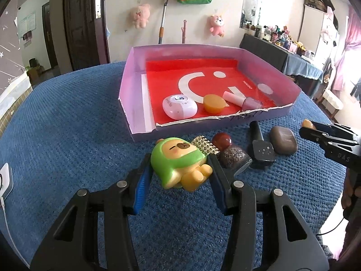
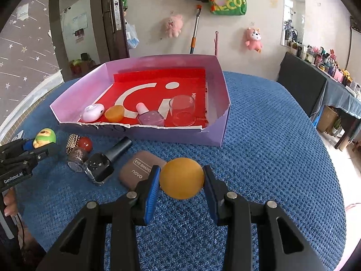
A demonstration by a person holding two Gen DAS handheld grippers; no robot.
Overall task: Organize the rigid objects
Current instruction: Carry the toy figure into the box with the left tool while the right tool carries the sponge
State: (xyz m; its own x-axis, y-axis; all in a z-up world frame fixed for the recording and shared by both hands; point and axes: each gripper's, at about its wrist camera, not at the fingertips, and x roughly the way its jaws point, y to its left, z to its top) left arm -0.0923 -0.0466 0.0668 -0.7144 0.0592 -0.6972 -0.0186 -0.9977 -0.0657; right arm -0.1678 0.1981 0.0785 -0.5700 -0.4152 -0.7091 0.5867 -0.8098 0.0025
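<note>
My left gripper [image 1: 179, 169] is shut on a green and yellow bear figurine [image 1: 180, 163], just in front of the purple box [image 1: 135, 122] with a red floor. My right gripper [image 2: 181, 181] is shut on an orange ball [image 2: 181, 178], held above the blue cloth in front of the box [image 2: 180, 135]. The box holds a white case [image 1: 179, 107], an orange lid [image 1: 214, 103], a pink nail polish [image 1: 244, 101] and a clear cup [image 2: 182, 110]. On the cloth lie a glitter bottle with a red cap [image 1: 232, 153], a black nail polish [image 1: 261, 145] and a brown eyeshadow case [image 1: 283, 140].
A studded gold piece [image 1: 204, 145] lies behind the figurine. The blue cloth [image 2: 270, 146] covers the round table. A white device [image 1: 4, 180] sits at the table's left edge. A dark counter [image 2: 315, 85] with bottles stands at the right.
</note>
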